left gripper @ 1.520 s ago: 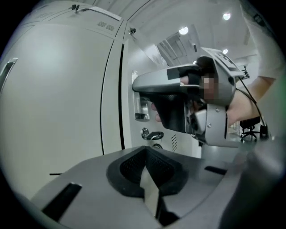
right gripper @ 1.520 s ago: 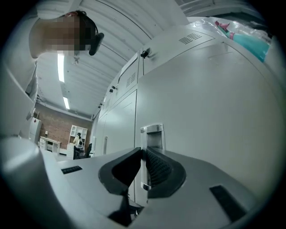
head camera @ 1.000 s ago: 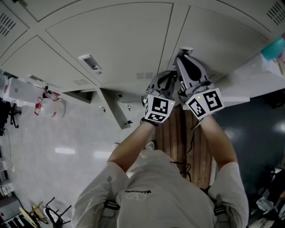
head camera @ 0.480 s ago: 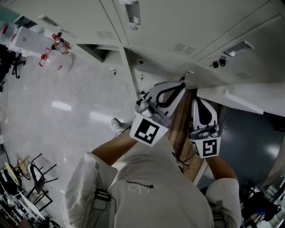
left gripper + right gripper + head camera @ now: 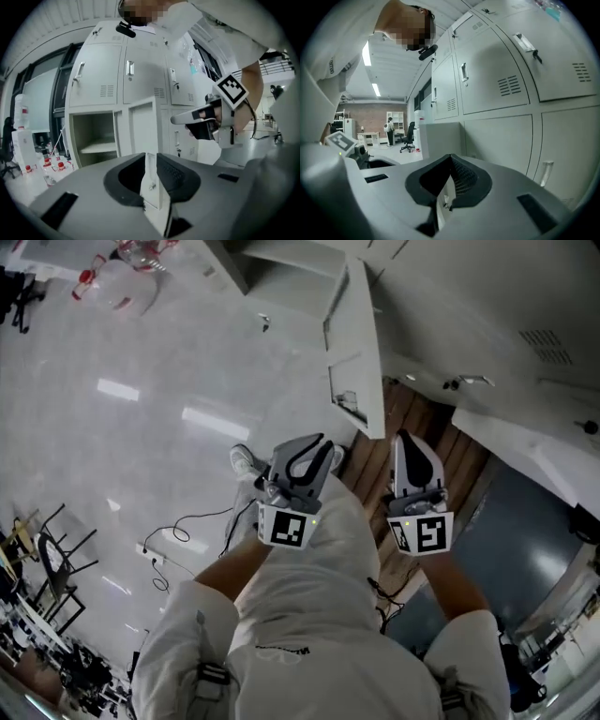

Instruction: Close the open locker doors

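- Two tools are in play, side by side and a little apart: the left gripper (image 5: 314, 451) and the right gripper (image 5: 408, 446), both aimed at the bank of lockers.
- On the left gripper, the jaws have just been opening. I see them part-way apart, with nothing between them.
- On the right gripper, the jaws are pressed together and hold nothing.
- The open locker door (image 5: 142, 129) stands almost straight ahead of the left gripper's jaws, swung out from the bank. Neither tool touches it.
- Ahead and to the left of the left jaws is the open compartment (image 5: 93, 136), with a shelf (image 5: 98, 147) across it.
- Seen from the right gripper, that same door is ahead and slightly left of its jaws.
- Closed locker doors (image 5: 497, 79) fill everything to the right gripper's right and above it.
- In the left gripper view, the right gripper sits up and to the right of the left jaws, with a hand wrapped round it.
- Red-capped bottles (image 5: 47, 166) stand low, far to the left of the left gripper.
- Wooden slats (image 5: 412, 418) lie below and just ahead of both tools.
- Well off to the right gripper's left, a person (image 5: 389, 129) stands near an office chair (image 5: 408, 137).
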A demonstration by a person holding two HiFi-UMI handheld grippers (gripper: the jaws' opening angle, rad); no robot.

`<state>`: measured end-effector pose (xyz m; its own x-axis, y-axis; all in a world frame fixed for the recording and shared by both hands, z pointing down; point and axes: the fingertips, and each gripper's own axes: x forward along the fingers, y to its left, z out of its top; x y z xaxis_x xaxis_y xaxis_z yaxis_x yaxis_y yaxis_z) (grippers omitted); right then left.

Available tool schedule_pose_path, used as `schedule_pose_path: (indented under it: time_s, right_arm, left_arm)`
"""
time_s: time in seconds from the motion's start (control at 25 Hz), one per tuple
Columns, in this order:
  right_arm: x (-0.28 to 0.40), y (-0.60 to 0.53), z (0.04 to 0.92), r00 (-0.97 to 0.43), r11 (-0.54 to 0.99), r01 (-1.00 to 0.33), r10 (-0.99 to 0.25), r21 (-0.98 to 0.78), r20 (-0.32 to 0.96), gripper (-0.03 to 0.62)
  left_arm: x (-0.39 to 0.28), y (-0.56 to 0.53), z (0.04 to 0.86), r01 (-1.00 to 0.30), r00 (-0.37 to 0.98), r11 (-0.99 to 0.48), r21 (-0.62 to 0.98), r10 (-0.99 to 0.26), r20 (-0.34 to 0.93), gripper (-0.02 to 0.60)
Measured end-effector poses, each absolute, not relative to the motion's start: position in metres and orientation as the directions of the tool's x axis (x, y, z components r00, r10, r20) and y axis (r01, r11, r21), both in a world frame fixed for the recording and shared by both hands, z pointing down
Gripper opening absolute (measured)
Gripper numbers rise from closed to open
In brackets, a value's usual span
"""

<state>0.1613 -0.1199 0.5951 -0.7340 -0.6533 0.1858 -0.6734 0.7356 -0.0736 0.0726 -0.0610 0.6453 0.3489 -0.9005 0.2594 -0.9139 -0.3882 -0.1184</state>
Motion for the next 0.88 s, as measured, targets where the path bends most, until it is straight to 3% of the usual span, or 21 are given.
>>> schedule_pose_path:
  time_s: [0.4,0.68,0.72,0.88]
  right_arm:
    - [0.138,-0.118,0.676,-0.629,0.627,-0.775,-0.751,-0.079,0.199,0.011]
    - [0.140,-0.117,0.680,-0.590,0.588,-0.806,-0.788,-0.067,0.179,0.012]
    - [0.138,-0.116,0.679,-0.595,0.594,-0.802,-0.784,-0.064,0.178,0.014]
    - [0.117,-0.110,0.697,-0.664,0.661,-0.744,-0.716,-0.095,0.214,0.020]
  left_arm:
    - [0.096,-0.094,0.796,-0.911,0.369,-0.405,-0.083,-0.887,0.277,0.140]
    - [0.115,-0.112,0.823,-0.935,0.293,-0.339,-0.108,-0.906,0.305,0.134]
    - [0.115,-0.113,0.822,-0.938,0.285,-0.330,-0.103,-0.907,0.310,0.102]
    - [0.094,-0.107,0.825,-0.946,0.294,-0.322,-0.032,-0.899,0.325,0.091]
